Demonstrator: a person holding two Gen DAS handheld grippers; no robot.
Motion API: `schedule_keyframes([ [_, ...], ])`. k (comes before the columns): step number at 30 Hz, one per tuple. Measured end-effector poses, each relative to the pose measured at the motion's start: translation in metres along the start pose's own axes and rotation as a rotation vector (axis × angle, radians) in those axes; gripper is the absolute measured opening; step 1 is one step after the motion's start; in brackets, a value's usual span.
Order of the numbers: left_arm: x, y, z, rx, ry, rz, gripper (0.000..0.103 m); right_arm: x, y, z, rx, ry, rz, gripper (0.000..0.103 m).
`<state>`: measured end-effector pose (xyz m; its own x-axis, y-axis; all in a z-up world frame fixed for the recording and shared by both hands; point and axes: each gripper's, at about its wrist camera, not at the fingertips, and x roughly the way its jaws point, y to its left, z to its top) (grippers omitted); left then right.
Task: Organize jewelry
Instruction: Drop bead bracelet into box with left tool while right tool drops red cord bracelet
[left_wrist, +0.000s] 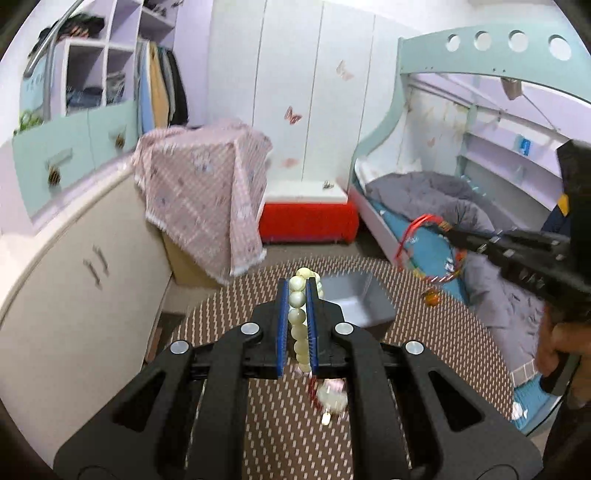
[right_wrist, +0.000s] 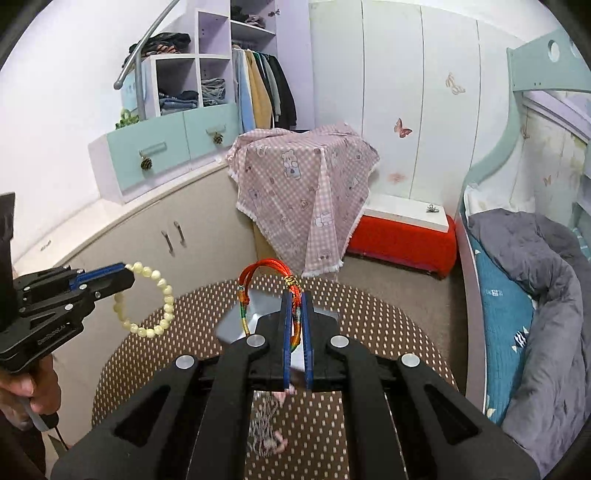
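My left gripper (left_wrist: 297, 286) is shut on a cream bead bracelet (left_wrist: 298, 321) and holds it above the round brown dotted table (left_wrist: 443, 350). In the right wrist view that left gripper (right_wrist: 127, 275) sits at the left with the bead bracelet (right_wrist: 162, 291) hanging as a ring. My right gripper (right_wrist: 295, 299) is shut on a red and multicoloured cord bracelet (right_wrist: 258, 273). In the left wrist view the right gripper (left_wrist: 452, 234) holds the cord bracelet (left_wrist: 417, 236) at the right. A grey open box (left_wrist: 360, 301) stands on the table just beyond both grippers, also in the right wrist view (right_wrist: 255, 314).
Another small jewelry piece (left_wrist: 330, 397) lies blurred on the table under my left gripper; one also lies under the right gripper (right_wrist: 266, 424). A pink checked cloth over a box (right_wrist: 303, 192), a red bench (right_wrist: 402, 240), a bed (right_wrist: 524, 295) and cream cabinets (right_wrist: 147, 240) surround the table.
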<state>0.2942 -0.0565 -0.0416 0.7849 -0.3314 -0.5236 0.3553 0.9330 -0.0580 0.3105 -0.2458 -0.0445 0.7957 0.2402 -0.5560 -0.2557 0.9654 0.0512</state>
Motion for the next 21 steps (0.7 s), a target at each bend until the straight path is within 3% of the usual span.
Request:
schedule_keyframes([
  [4,0.027,-0.008,0.021,0.013,0.018,-0.03,0.01,0.025,-0.01,0.008,0.038,0.031,0.003,0.004],
  [8,0.071,-0.01,0.027,0.0,0.088,-0.038,0.01,0.057,-0.016,0.014,0.067,0.084,0.008,0.004],
  [9,0.079,-0.009,0.027,-0.006,0.103,-0.033,0.015,0.067,-0.018,0.013,0.075,0.104,0.007,0.005],
  [10,0.091,-0.007,0.026,-0.013,0.126,-0.028,0.054,0.075,-0.021,0.012,0.088,0.12,0.006,0.006],
  [11,0.098,-0.004,0.024,-0.025,0.14,-0.02,0.084,0.081,-0.025,0.011,0.103,0.133,0.006,0.006],
  [12,0.1,0.0,0.023,-0.045,0.123,-0.01,0.097,0.085,-0.027,0.01,0.117,0.145,0.005,0.013],
  [14,0.099,0.006,0.021,-0.061,0.114,0.002,0.097,0.088,-0.034,0.005,0.157,0.154,-0.007,0.038],
  [15,0.096,0.008,0.021,-0.067,0.111,0.008,0.097,0.083,-0.039,0.002,0.179,0.135,-0.022,0.075],
  [16,0.092,0.012,0.019,-0.076,0.097,0.023,0.097,0.078,-0.041,0.001,0.191,0.113,-0.031,0.09],
  [21,0.07,0.024,0.016,-0.115,0.063,0.043,0.097,0.053,-0.046,-0.003,0.228,0.065,-0.005,0.092],
])
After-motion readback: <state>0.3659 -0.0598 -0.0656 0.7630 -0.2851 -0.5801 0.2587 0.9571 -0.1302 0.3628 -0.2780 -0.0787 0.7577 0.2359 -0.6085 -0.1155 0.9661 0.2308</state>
